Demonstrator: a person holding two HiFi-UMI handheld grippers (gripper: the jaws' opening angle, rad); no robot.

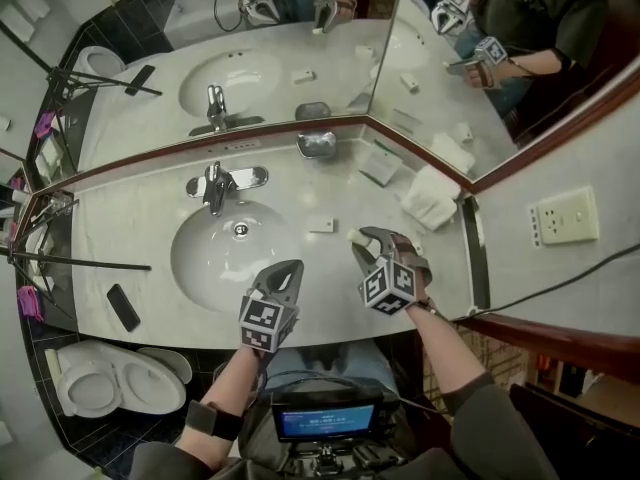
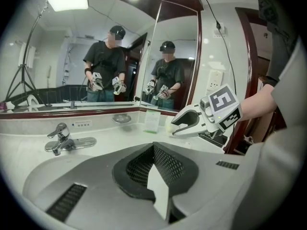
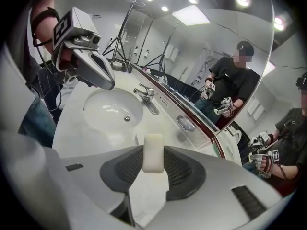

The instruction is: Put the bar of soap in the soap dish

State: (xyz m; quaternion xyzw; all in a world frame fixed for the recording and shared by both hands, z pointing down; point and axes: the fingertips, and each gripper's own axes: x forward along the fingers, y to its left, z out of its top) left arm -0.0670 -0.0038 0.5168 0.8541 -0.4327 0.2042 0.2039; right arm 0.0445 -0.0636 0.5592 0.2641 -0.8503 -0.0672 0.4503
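Note:
A pale bar of soap [image 3: 154, 160] stands on edge between the pads of my right gripper [image 3: 154, 148], which is shut on it above the counter. In the head view that gripper [image 1: 362, 242] hangs right of the basin with the soap [image 1: 355, 236] at its tips. The silver soap dish [image 1: 317, 145] sits at the back of the counter against the mirror, well beyond the soap; it also shows as a small oval [image 3: 185, 123]. My left gripper [image 1: 289, 268] hovers over the basin's front right rim, jaws shut and empty [image 2: 154, 152].
A chrome faucet [image 1: 215, 185] stands behind the oval basin [image 1: 200, 258]. Folded white towels [image 1: 430, 198] lie at the right, a flat card [image 1: 380, 165] beside the dish, a small white packet [image 1: 321, 224] near the basin. A black remote-like bar [image 1: 123, 307] lies at the counter's left front edge.

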